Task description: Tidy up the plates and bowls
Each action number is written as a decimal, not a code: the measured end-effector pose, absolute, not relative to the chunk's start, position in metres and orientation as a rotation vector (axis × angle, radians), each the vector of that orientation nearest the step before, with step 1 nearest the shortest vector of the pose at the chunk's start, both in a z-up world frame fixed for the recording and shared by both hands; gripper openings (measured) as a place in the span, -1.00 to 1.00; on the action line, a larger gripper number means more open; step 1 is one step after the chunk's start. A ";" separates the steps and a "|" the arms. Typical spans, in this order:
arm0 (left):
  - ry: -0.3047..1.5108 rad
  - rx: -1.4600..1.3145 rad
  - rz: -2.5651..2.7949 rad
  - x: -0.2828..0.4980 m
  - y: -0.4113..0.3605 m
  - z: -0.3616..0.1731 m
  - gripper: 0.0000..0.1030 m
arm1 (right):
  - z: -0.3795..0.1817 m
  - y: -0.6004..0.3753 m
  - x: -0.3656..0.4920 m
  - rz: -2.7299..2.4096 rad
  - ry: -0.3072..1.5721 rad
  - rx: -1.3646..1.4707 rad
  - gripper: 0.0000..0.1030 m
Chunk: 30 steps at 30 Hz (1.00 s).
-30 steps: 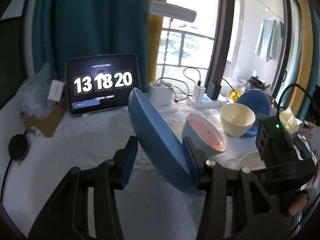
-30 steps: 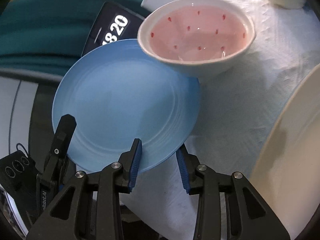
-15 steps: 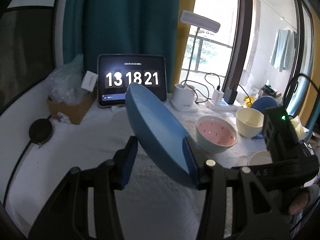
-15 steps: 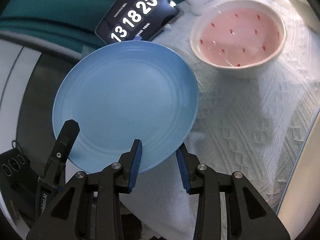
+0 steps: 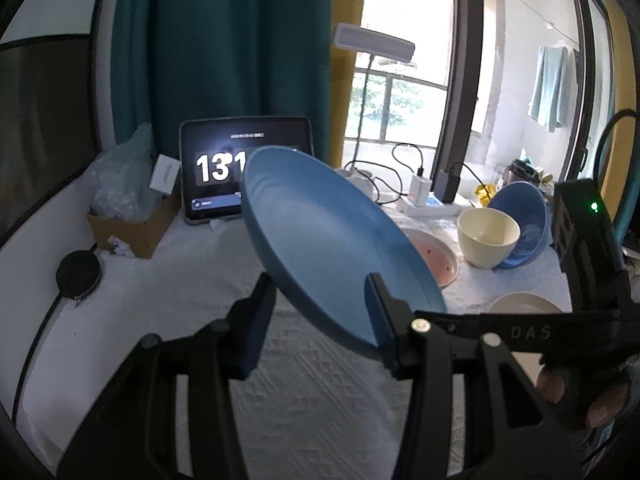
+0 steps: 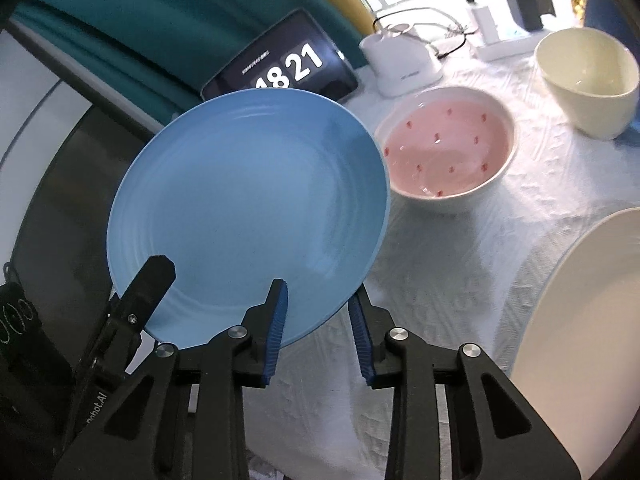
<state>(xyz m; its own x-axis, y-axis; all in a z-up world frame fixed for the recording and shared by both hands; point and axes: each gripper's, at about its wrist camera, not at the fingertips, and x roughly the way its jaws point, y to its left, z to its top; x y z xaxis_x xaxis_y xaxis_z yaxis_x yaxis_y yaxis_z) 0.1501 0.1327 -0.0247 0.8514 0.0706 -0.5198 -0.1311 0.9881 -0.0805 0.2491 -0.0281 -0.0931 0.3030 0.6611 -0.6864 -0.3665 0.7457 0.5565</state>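
Observation:
A blue plate (image 5: 320,248) hangs tilted above the white cloth, with my left gripper (image 5: 319,280) shut on its lower part. In the right wrist view the blue plate (image 6: 248,200) faces the camera, and a left gripper finger (image 6: 152,280) lies across it. My right gripper (image 6: 316,292) straddles the plate's near rim. Its jaws are closing with the rim between them, and cloth still shows in the gap. One of its fingers (image 5: 480,326) reaches in from the right. A pink dotted bowl (image 6: 448,152), a cream bowl (image 6: 588,76) and a cream plate (image 6: 592,340) sit on the table.
A tablet clock (image 5: 212,168) stands at the back, beside a cardboard box (image 5: 132,228) and a black disc (image 5: 78,272). A lamp base (image 6: 404,60), a power strip (image 5: 432,204) with cables and a tipped blue bowl (image 5: 520,216) line the far edge.
Both grippers have lifted the blue plate and drawn it back from the pink bowl. The right gripper has rolled, and its jaws have narrowed on the rim.

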 end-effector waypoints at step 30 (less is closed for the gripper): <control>0.606 -0.025 -0.042 0.169 0.041 -0.031 -0.12 | -0.077 -0.138 0.228 0.540 0.920 0.395 -0.50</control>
<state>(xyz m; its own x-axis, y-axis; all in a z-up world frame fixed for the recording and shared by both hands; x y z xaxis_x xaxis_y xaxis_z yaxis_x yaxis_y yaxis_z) 0.1693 0.0409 -0.0308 0.8209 -0.0468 -0.5692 0.0320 0.9988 -0.0360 0.2276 -0.1380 -0.0772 0.4897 0.5940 -0.6383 -0.2678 0.7991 0.5383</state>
